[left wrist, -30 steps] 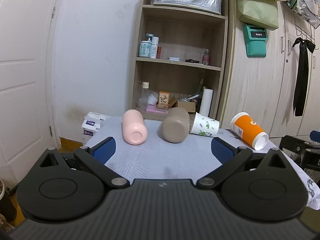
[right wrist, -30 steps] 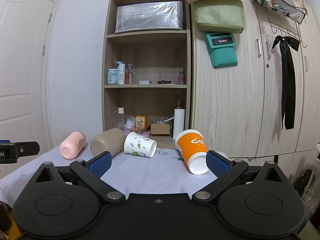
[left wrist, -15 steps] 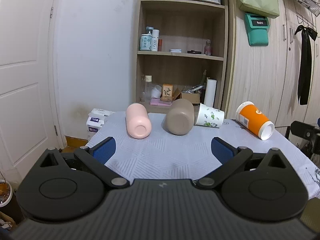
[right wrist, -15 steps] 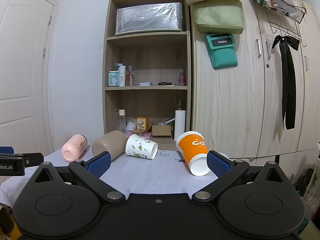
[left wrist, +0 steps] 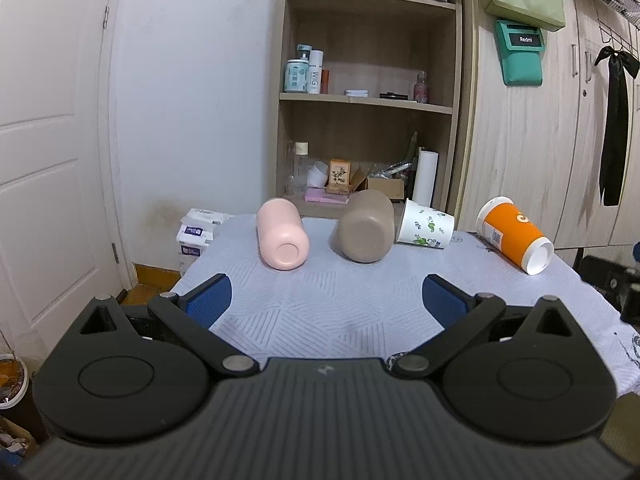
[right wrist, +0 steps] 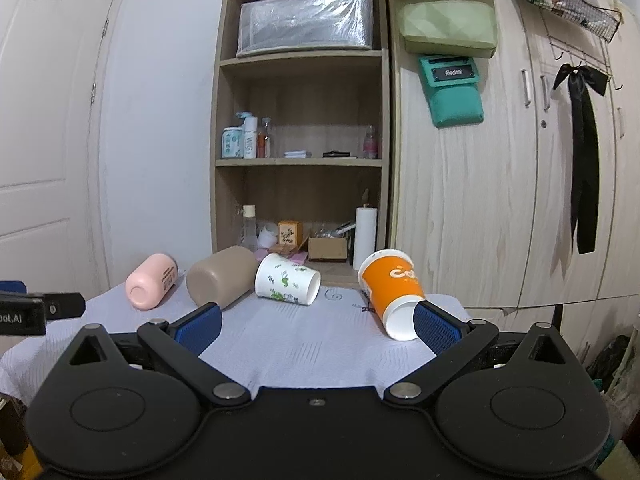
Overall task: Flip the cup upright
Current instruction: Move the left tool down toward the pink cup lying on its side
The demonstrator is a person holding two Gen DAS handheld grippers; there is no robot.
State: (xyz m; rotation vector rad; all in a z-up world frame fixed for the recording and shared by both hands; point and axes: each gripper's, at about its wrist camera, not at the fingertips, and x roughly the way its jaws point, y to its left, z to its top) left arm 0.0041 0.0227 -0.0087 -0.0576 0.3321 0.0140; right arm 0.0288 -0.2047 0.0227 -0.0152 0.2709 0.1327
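Observation:
Several cups lie on their sides in a row on the white-clothed table (left wrist: 352,304). From left: a pink cup (left wrist: 281,233) (right wrist: 151,281), a taupe cup (left wrist: 365,226) (right wrist: 220,278), a white paper cup with green leaf print (left wrist: 425,223) (right wrist: 287,279) and an orange paper cup (left wrist: 516,234) (right wrist: 394,292). My left gripper (left wrist: 326,300) is open and empty, over the near table edge, short of the pink and taupe cups. My right gripper (right wrist: 318,326) is open and empty; its right finger (right wrist: 434,327) sits just in front of the orange cup's base.
A wooden shelf unit (right wrist: 300,160) with bottles and boxes stands behind the table. Wardrobe doors (right wrist: 500,200) are to the right, a white door (left wrist: 48,140) to the left. Tissue packs (left wrist: 196,232) sit by the table's far left corner. The left gripper's body (right wrist: 28,312) shows at the right wrist view's left edge.
The left gripper's view has tilted up and pulled back a little, so the cups sit lower and smaller. The right gripper has edged slightly toward the orange cup. Both stay open.

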